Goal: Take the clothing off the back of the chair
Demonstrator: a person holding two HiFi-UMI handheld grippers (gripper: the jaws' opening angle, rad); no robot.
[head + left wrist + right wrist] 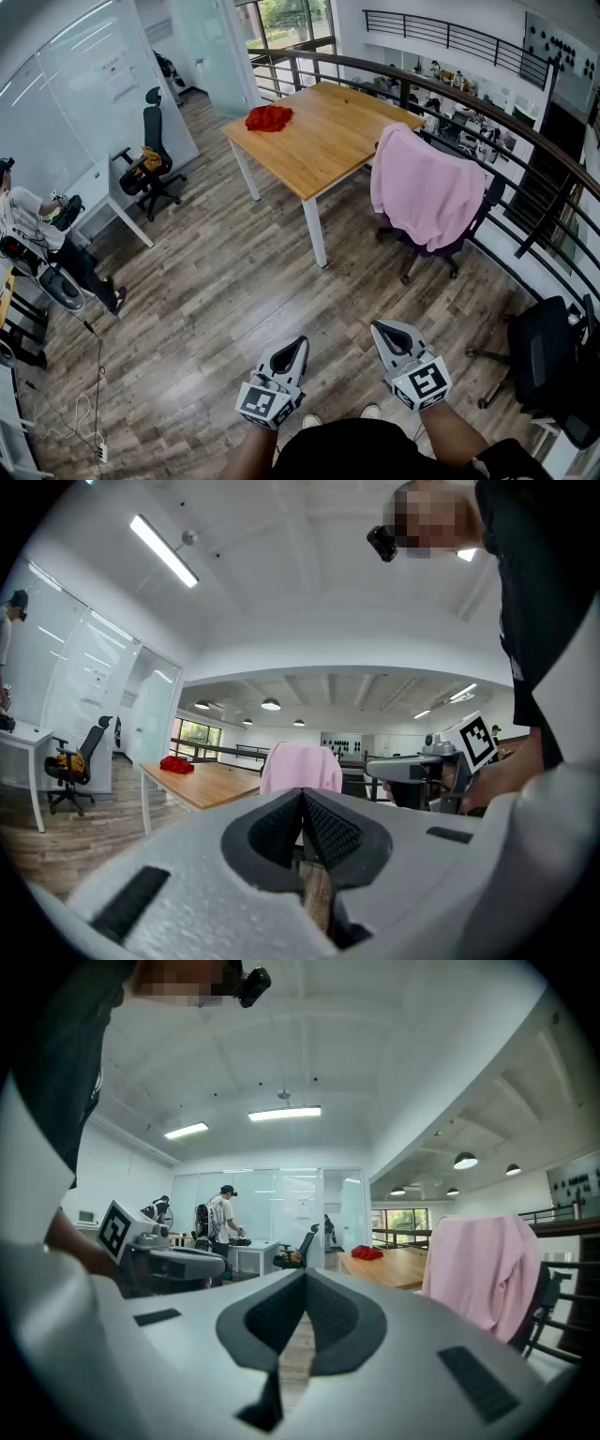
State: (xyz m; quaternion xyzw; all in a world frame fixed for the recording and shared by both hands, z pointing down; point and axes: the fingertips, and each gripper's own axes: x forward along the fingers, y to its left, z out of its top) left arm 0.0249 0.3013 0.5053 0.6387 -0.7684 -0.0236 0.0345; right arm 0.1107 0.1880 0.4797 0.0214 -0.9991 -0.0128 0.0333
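A pink garment (427,187) hangs over the back of a dark office chair (441,251) at the right end of the wooden table (319,131). It shows straight ahead as pink cloth (300,767) in the left gripper view and off to the right as pink cloth (478,1269) in the right gripper view. Both grippers are held level close to the person's body, well short of the chair. My left gripper (302,343) is shut and empty. My right gripper (381,328) is shut and empty too.
A red cloth (269,117) lies at the table's far end. A curved black railing (506,122) runs behind the chair. Another black chair (548,361) stands at the right, one more (155,150) by the glass wall. A person (42,234) is at the left edge.
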